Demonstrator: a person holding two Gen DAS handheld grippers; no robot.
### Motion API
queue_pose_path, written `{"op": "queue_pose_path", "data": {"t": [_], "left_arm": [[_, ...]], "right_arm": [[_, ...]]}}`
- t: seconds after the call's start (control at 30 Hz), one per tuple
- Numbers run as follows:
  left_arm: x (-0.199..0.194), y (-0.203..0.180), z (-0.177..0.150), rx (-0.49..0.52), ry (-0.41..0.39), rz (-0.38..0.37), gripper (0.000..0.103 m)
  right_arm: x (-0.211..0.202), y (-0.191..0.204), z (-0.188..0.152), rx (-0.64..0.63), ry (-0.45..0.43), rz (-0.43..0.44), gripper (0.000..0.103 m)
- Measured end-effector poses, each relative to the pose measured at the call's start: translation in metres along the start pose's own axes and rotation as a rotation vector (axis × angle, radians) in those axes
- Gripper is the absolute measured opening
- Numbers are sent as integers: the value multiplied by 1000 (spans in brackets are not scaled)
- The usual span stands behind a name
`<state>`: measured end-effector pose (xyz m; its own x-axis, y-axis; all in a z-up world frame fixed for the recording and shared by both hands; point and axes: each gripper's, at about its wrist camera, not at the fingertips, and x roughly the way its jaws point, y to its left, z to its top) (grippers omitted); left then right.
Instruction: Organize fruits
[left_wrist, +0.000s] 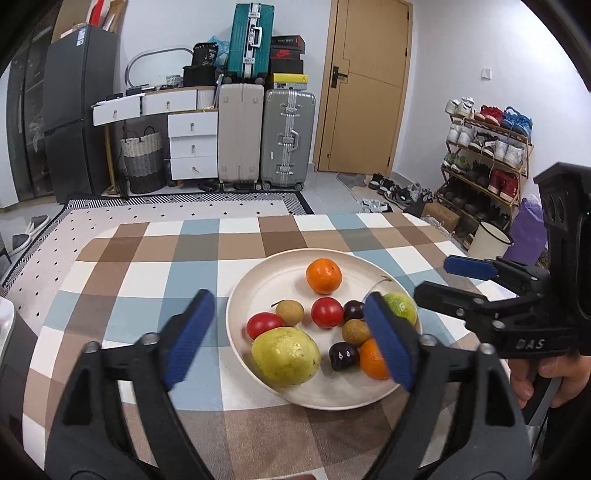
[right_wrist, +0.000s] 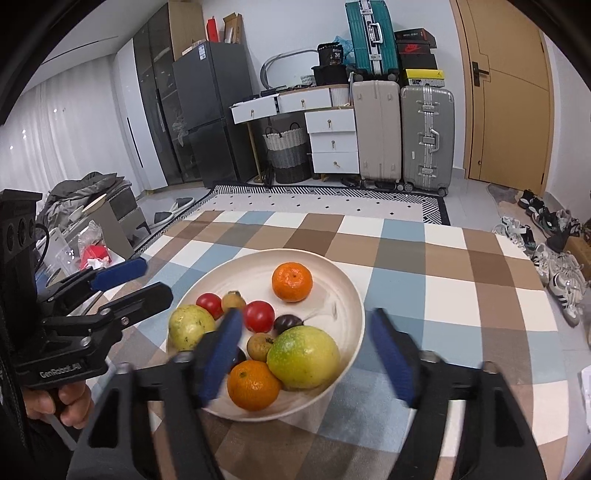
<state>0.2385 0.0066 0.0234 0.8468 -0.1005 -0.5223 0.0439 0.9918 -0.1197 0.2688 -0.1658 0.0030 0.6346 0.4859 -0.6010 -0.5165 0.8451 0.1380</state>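
Observation:
A cream plate (left_wrist: 258, 284) (right_wrist: 347, 295) on the checked tablecloth holds several fruits: two oranges (left_wrist: 324, 276) (right_wrist: 253, 385), two red tomatoes (left_wrist: 327, 312) (right_wrist: 259, 316), a yellow guava (left_wrist: 285, 356) (right_wrist: 190, 326), a green-yellow fruit (left_wrist: 400, 305) (right_wrist: 303, 356), dark plums (left_wrist: 343, 356) and brown longans (left_wrist: 290, 313). My left gripper (left_wrist: 288, 343) is open, hovering over the plate's near side around the guava. My right gripper (right_wrist: 314, 360) is open, straddling the green-yellow fruit and near orange. Each gripper shows in the other's view (left_wrist: 448, 282) (right_wrist: 136, 282).
The checked table (left_wrist: 166, 266) ends close behind the plate. Beyond it are a patterned rug (right_wrist: 332, 199), suitcases (left_wrist: 288, 136), white drawers (left_wrist: 192, 144), a fridge and a shoe rack (left_wrist: 487, 155). A white object (right_wrist: 585, 387) sits at the table's right edge.

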Motion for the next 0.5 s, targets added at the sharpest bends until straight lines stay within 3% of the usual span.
{"op": "queue_pose_path", "data": {"t": [0.1,0.17,0.5], "left_arm": [[-12,0,-2,-1,-7,-3,88],[-22,-1,-6,-4,-23,4,103],[-60,-2,-28,-14,-77,2,103]], "right_arm": [[-13,-1,-4,12,-17,22,91],[-22,0,-7,19,-36,36,99],[-58,13,-28,-3,-110,56,103]]}}
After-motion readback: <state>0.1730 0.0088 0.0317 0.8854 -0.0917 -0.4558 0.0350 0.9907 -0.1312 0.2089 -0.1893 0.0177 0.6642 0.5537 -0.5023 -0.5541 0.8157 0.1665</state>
